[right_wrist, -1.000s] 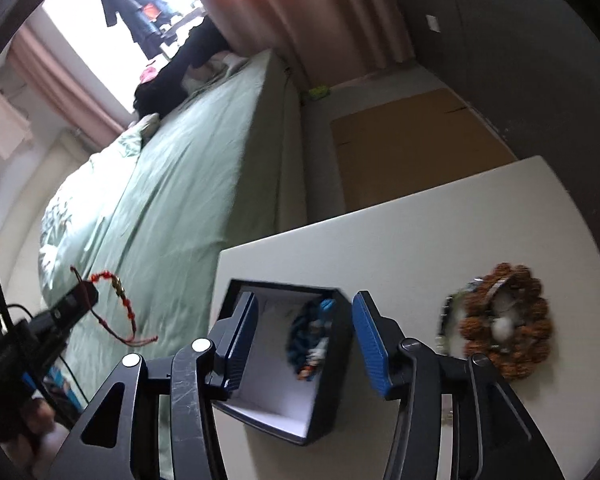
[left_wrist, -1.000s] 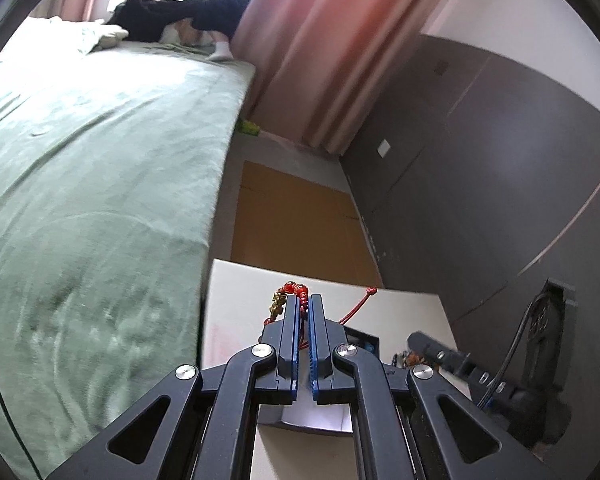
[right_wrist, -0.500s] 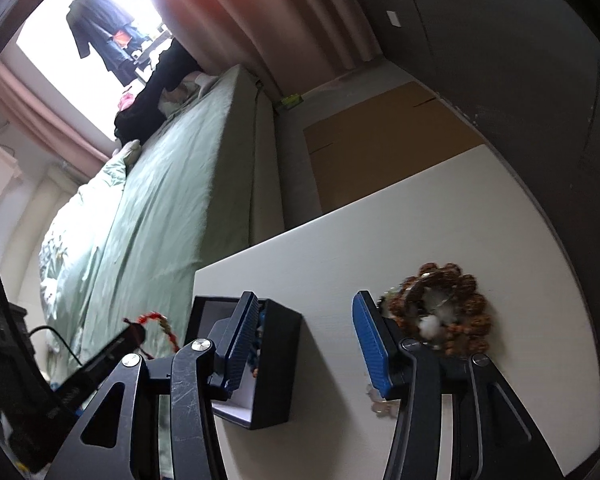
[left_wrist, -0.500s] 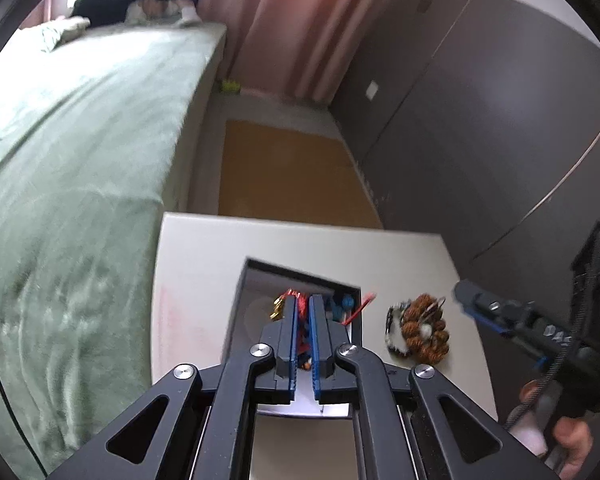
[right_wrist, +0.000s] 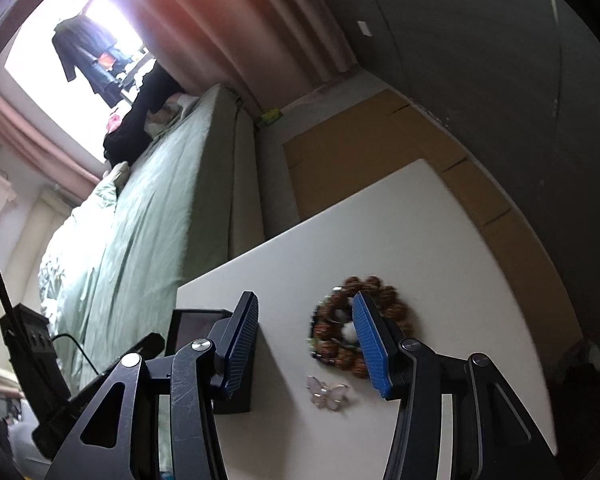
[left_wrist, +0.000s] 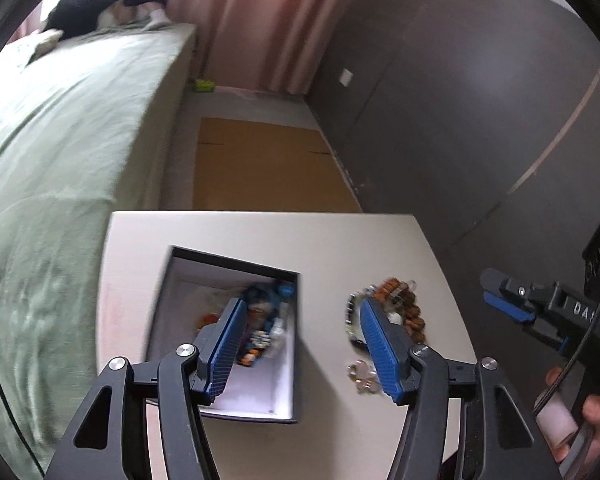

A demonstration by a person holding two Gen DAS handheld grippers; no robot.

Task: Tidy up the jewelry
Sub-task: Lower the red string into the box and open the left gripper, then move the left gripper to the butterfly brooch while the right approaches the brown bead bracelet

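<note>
A black jewelry box (left_wrist: 188,308) with a white lining stands open on the white table (left_wrist: 320,240). Blue beads and a red cord bracelet (left_wrist: 210,320) lie blurred inside it. My left gripper (left_wrist: 300,316) is open and empty above the box's right wall. A brown bead bracelet (right_wrist: 342,354) and a pale butterfly clip (right_wrist: 326,394) lie on the table to the right of the box (right_wrist: 198,326). My right gripper (right_wrist: 306,316) is open and empty, hovering over the brown bracelet. It also shows in the left wrist view (left_wrist: 504,300).
A green bed (left_wrist: 60,140) runs along the table's left side. A cardboard sheet (left_wrist: 268,168) lies on the floor beyond the table. A dark wall (left_wrist: 480,100) stands to the right. The table's right edge (right_wrist: 500,280) is close to the bracelet.
My left gripper has come down over the box and opened, letting the red cord bracelet go into it. My right gripper has moved right, from over the box to over the brown bracelet.
</note>
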